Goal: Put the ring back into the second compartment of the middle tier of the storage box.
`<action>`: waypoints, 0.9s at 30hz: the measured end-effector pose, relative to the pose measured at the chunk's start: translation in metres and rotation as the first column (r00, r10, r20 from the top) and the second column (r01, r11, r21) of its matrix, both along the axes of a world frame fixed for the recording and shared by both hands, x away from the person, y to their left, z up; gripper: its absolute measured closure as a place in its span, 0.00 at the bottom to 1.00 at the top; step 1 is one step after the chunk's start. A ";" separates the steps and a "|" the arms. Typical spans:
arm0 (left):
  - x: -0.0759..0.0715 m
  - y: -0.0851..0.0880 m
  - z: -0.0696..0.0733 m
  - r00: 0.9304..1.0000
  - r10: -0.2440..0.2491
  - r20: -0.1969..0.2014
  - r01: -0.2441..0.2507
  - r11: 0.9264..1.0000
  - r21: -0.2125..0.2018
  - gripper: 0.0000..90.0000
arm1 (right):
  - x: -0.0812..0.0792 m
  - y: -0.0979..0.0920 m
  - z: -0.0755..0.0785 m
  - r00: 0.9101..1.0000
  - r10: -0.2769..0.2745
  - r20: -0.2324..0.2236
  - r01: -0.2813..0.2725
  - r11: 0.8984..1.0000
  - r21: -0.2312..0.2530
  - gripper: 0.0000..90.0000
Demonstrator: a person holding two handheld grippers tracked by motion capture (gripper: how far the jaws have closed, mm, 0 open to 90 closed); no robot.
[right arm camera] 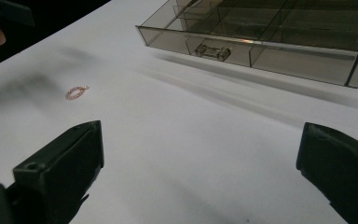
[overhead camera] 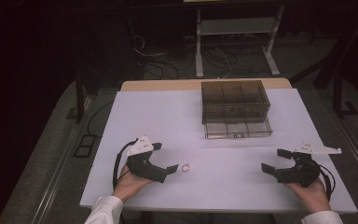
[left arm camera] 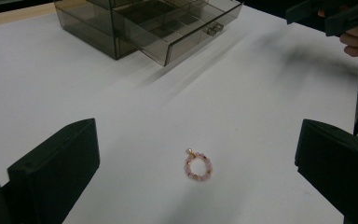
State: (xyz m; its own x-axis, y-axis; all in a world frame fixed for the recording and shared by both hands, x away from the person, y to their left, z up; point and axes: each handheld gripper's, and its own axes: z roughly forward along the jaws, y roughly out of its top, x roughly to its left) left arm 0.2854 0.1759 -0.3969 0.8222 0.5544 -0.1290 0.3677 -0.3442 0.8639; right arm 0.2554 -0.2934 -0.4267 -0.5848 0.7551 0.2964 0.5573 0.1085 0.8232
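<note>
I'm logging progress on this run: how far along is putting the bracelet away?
Done: the drawer of the clear box is already pulled out. In hand: nothing; the left gripper sits open beside the bead bracelet, apart from it, and the right gripper is open too. Left: grasping it and carrying it over.

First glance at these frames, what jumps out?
A small pink beaded ring lies alone on the white table, just ahead of the open left gripper. At the far side sits a smoky clear drawer box, its bottom drawer pulled out. The right gripper rests open near the right edge.
</note>
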 end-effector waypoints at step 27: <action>0.029 -0.030 -0.011 0.995 -0.050 -0.089 0.059 0.994 0.095 0.00 | -0.002 0.002 -0.001 1.000 0.011 0.006 -0.011 1.000 -0.001 0.00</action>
